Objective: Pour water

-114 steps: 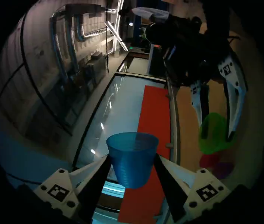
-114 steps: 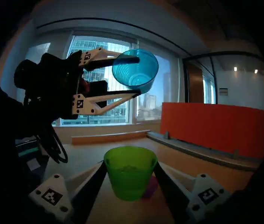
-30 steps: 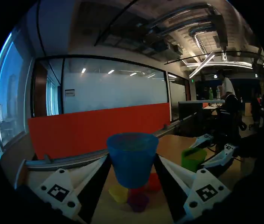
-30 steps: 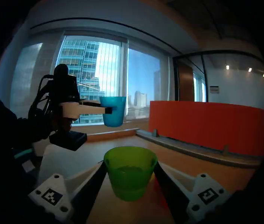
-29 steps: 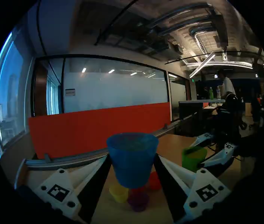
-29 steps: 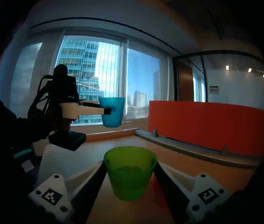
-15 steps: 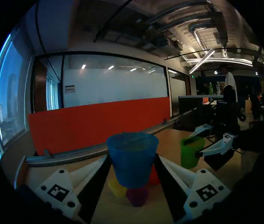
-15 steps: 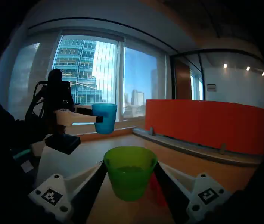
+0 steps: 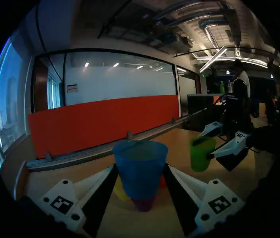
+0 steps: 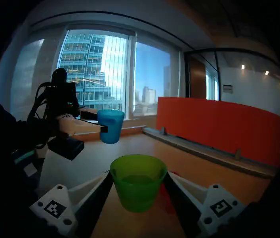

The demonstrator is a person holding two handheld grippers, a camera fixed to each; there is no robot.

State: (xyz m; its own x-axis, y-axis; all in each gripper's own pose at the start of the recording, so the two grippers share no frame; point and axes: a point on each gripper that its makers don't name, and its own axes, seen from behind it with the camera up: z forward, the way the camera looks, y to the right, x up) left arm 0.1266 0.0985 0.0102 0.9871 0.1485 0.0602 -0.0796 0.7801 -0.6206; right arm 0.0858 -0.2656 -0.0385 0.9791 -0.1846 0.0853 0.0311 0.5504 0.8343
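Jaws of the left gripper [image 9: 140, 174] are closed part way and press on both sides of the blue cup [image 9: 140, 168], which is upright between them, above the table [image 9: 140, 224]. Jaws of the right gripper [image 10: 138, 186] hold the green cup [image 10: 138, 182] in the same way, upright, with some liquid visible inside. In the left gripper view the green cup is to the right of the blue one, well apart from it. If the blue cup has anything inside, I cannot tell.

Below the blue cup, three small cups stand close together on the table: a yellow cup [image 9: 120, 191], a purple cup [image 9: 143, 204] and a red cup [image 9: 162, 181], each partly hidden. An orange partition [image 9: 100, 123] runs along the far edge of the table, with a glass wall [image 9: 120, 83] behind it. In the right gripper view a big window [image 10: 96, 71] shows tall buildings. A person [image 9: 239, 79] stands far behind.
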